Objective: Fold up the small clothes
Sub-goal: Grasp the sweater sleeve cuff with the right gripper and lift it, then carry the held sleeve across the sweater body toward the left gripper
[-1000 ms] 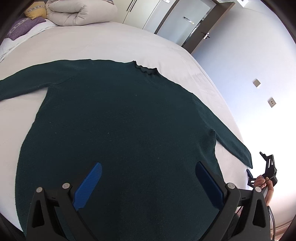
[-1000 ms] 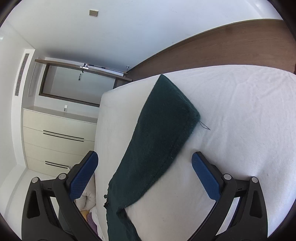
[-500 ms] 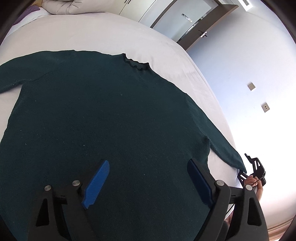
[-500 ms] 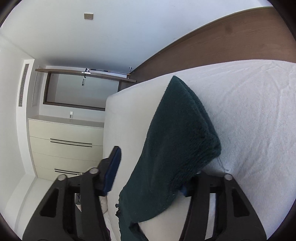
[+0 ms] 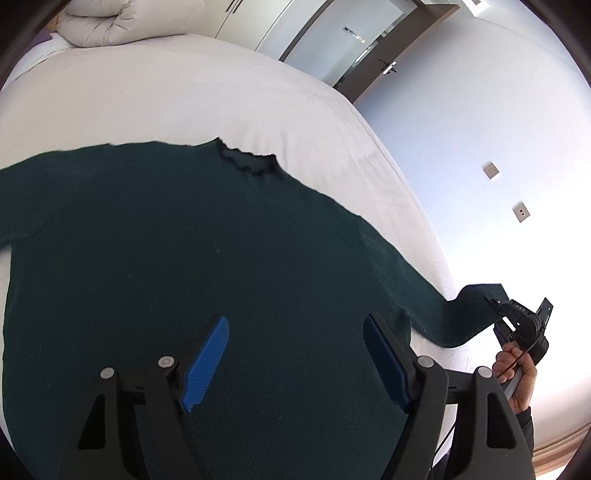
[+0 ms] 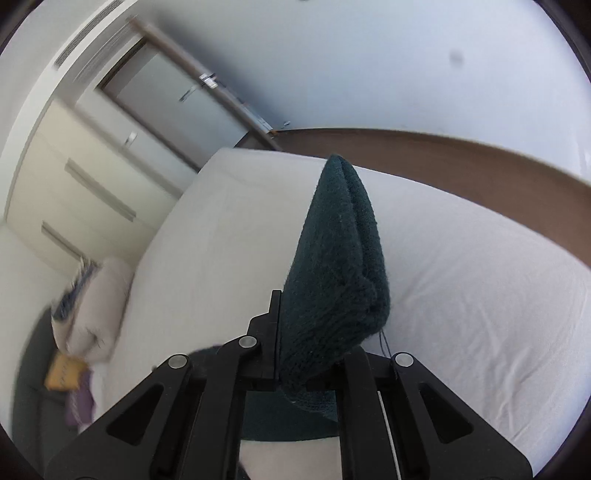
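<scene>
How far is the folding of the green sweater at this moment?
Done: the sweater lies flat, spread on the bed. In hand: the right gripper is shut on the sleeve end, lifted off the sheet. The left gripper is open above the body. Left: no fold is visible yet, so both sleeves and the body remain.

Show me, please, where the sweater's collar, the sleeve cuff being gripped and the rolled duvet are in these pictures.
sweater collar (image 5: 248, 163), left wrist view, on the frilled neck edge.
sleeve cuff (image 6: 334, 291), right wrist view, on the knit bunched between the shut right tongs.
rolled duvet (image 5: 129, 20), left wrist view, on its top fold.
</scene>
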Tool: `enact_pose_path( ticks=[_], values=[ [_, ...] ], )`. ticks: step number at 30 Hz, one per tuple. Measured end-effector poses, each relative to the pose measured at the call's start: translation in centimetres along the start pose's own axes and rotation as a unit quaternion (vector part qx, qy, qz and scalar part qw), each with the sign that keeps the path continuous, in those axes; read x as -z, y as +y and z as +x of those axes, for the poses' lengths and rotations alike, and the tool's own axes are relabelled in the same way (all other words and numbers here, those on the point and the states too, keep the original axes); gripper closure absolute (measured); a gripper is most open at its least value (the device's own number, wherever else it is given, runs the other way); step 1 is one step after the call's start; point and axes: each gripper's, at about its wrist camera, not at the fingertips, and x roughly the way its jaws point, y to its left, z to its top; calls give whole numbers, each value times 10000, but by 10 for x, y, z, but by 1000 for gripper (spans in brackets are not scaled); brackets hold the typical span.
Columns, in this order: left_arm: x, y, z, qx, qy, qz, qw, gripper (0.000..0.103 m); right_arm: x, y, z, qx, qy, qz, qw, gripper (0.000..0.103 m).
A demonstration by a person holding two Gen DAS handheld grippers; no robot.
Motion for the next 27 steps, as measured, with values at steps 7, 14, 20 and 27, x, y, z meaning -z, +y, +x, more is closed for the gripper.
enact_pose_path(
  ticks=[7, 14, 20, 27],
  values=[
    [-41, -5, 44, 1164, 455, -526, 9908, 15, 115, 201, 33, -56, 159, -3546, 9349, 97],
    [-48, -4, 78, 1979, 1111, -1051, 9682, 6, 261, 292, 28, 643, -84, -5387, 8400, 97],
    [-58, -8, 80, 2183, 1215, -1056, 9625, 1, 326, 304, 26, 1021, -224, -6318, 7680, 97],
    [-69, -10, 100, 1999, 1612, -988, 9614, 11, 346, 298, 17, 1145, -424, -6759, 7268, 97]
  ],
)
